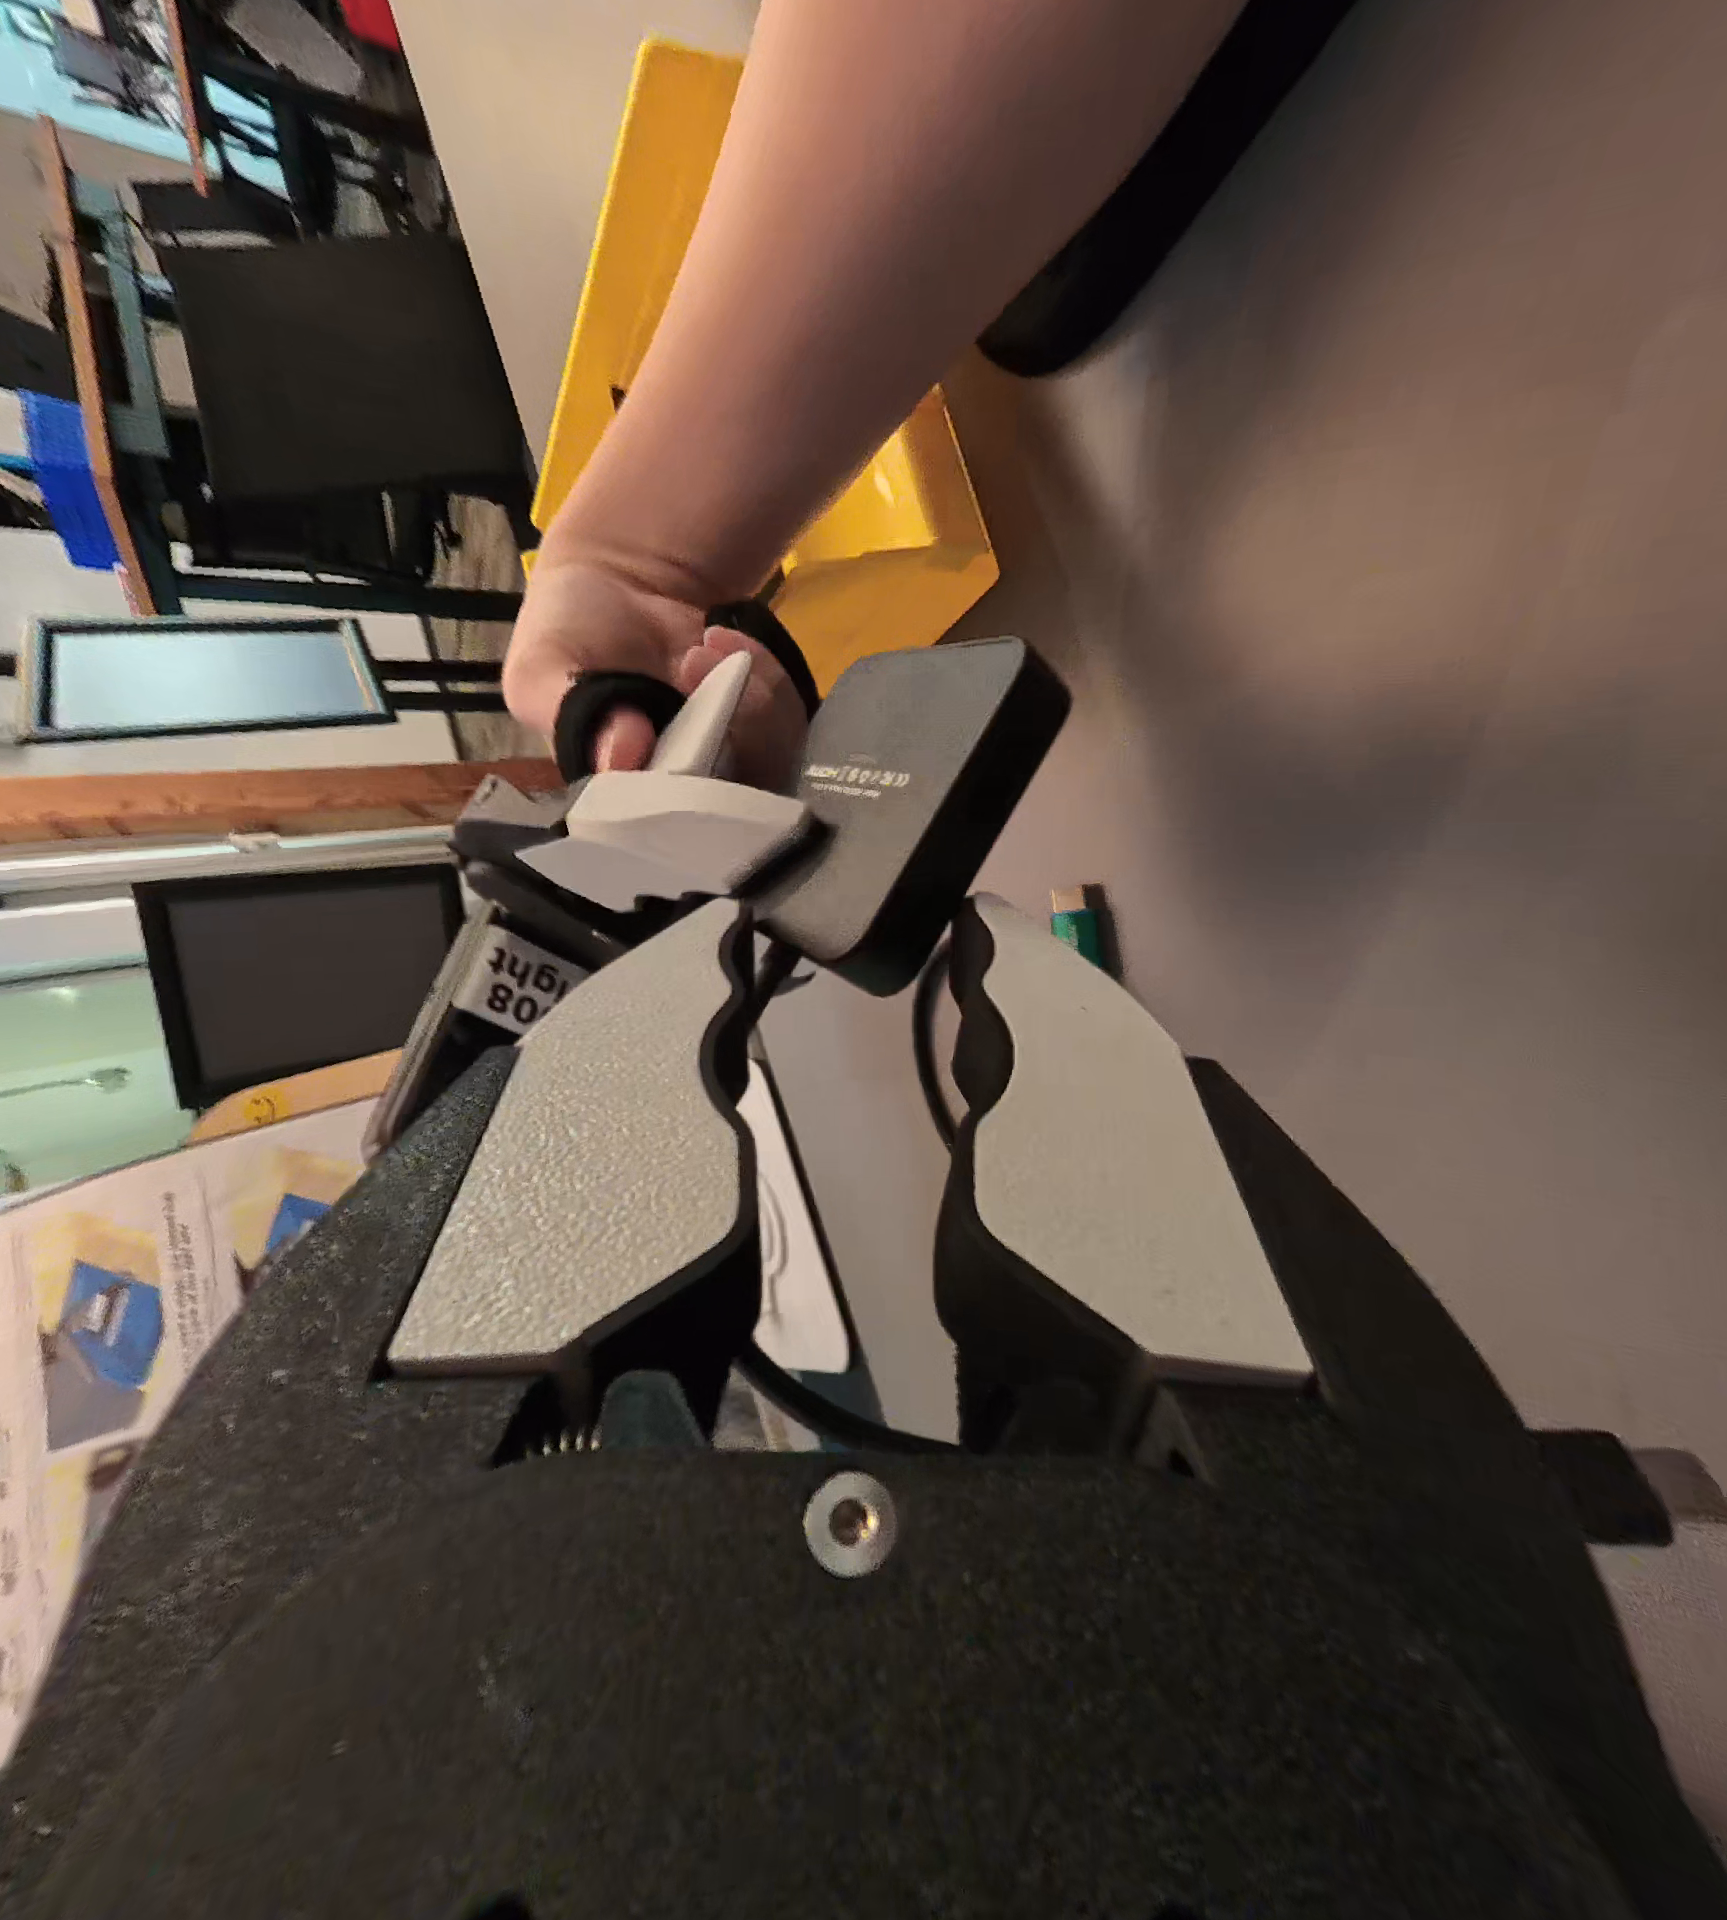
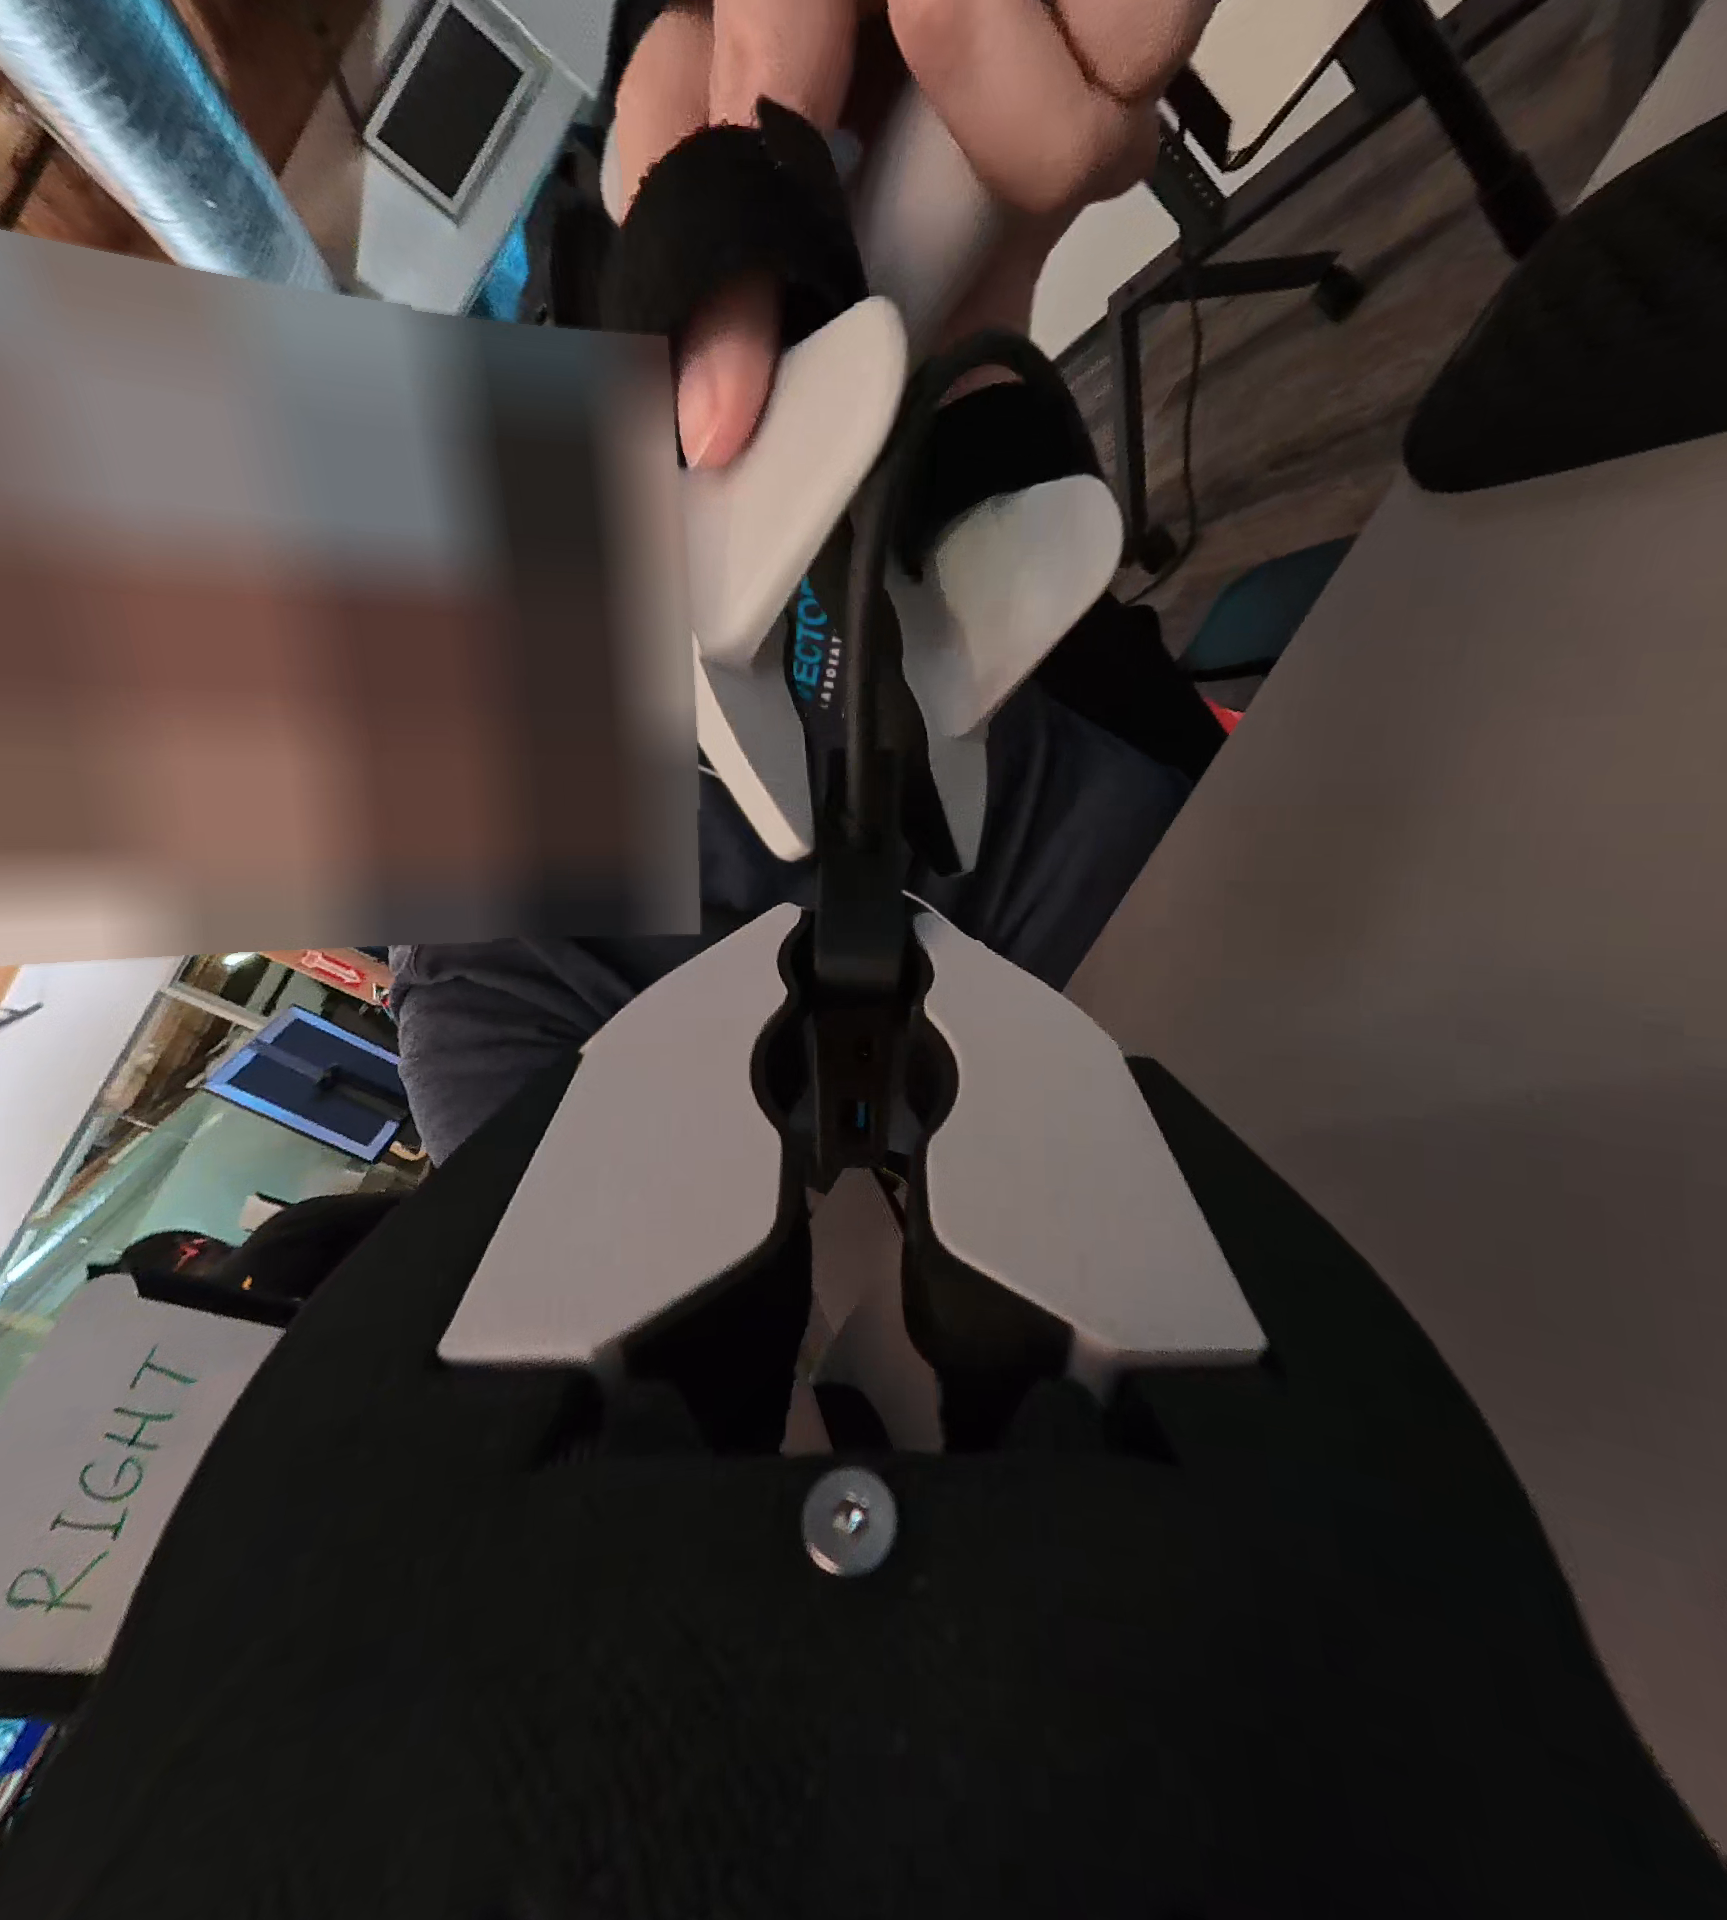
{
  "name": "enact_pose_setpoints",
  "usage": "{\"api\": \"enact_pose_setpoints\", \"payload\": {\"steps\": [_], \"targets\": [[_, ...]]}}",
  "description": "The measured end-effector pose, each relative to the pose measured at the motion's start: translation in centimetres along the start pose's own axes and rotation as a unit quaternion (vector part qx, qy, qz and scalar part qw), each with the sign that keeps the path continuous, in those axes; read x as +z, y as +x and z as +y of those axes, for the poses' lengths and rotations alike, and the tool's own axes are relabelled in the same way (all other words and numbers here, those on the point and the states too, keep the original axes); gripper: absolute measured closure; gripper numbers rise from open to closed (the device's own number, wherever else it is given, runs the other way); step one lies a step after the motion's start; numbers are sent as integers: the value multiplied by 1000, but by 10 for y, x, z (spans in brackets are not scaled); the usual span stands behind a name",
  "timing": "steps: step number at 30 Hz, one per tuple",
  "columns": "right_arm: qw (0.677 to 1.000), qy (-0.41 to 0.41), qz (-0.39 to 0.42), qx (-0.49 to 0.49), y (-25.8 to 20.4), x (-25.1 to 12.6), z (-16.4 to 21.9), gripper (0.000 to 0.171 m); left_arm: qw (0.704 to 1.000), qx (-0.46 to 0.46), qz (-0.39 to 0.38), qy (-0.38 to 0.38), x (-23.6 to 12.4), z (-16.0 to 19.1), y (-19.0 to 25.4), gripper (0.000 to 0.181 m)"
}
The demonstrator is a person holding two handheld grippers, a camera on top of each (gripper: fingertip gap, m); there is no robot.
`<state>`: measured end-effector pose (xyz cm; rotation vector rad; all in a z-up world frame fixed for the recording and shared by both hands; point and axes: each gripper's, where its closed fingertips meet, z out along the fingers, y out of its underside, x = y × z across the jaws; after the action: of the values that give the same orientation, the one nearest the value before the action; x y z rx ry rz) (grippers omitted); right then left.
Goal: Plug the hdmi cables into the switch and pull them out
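The pale grey tabletop (image 1: 1461, 623) filled the right of the left wrist view, with dark monitors (image 1: 339, 364) and shelving in the room behind. A yellow plastic bin (image 1: 880, 520) lay on it beyond a person's bare forearm (image 1: 838, 260). The left gripper (image 1: 843, 977) stood spread, the flat black HDMI switch box (image 1: 926, 800) just past its fingertips. The right gripper (image 2: 859, 961) was pinched on a black HDMI cable plug (image 2: 854, 956); the other gripper and a hand (image 2: 942, 104) blocked the view ahead.
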<state>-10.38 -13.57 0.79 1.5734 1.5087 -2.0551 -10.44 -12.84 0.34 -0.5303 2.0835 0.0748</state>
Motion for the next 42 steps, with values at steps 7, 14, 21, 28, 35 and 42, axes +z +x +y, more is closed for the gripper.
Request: {"api": "enact_pose_setpoints", "payload": {"steps": [7,14,21,28,35,42], "targets": [[999,4,-37,5,-5,4,-3,158,1000,17,-17,11,1,-8,0,149],[998,28,-56,10,-10,3,-14,156,996,45,-73,-6,-6,-7,-11,157],[994,108,-14,4,2,-17,-38,143,994,-2,-93,-52,-12,12,-26,166],[934,248,183,-181,-7,-88,-69,144,983,-110,-117,-89,-21,47,-44,166],[694,109,532,-472,-31,-89,-82,134,949,-282,-106,-95,-16,99,-59,166],[531,-71,680,-501,5,-79,-91,129,949,-276,-125,-88,-4,111,-74,167]]}}
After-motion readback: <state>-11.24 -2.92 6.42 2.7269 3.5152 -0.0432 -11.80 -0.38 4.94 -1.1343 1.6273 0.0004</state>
